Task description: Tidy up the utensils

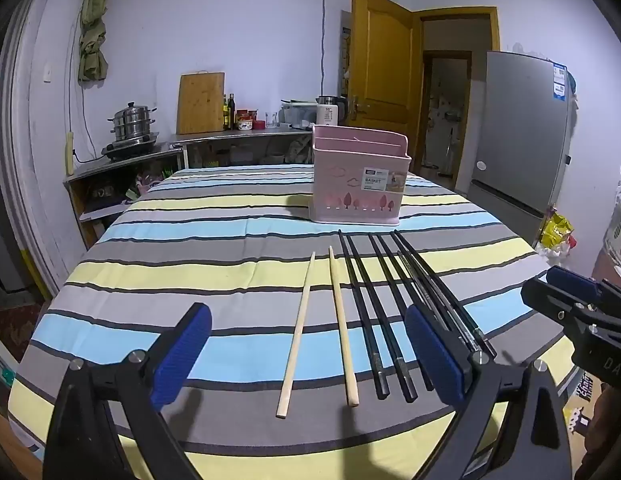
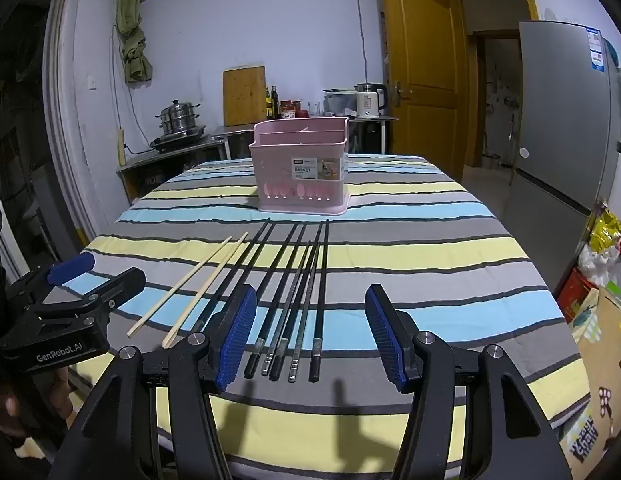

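I hold both grippers tipped downward over the near edge of the table, side by side. My left gripper hangs with its jaws spread wide and nothing between the pads; the two pale wooden chopsticks lie on the striped cloth beneath the gap. My right gripper is also open and empty-handed, poised above the handle ends of the dark chopsticks, which lie in a fanned row just right of the wooden pair, tips pointing toward the far edge. The pink basket stands upright beyond them, near the table's middle toward the far edge.
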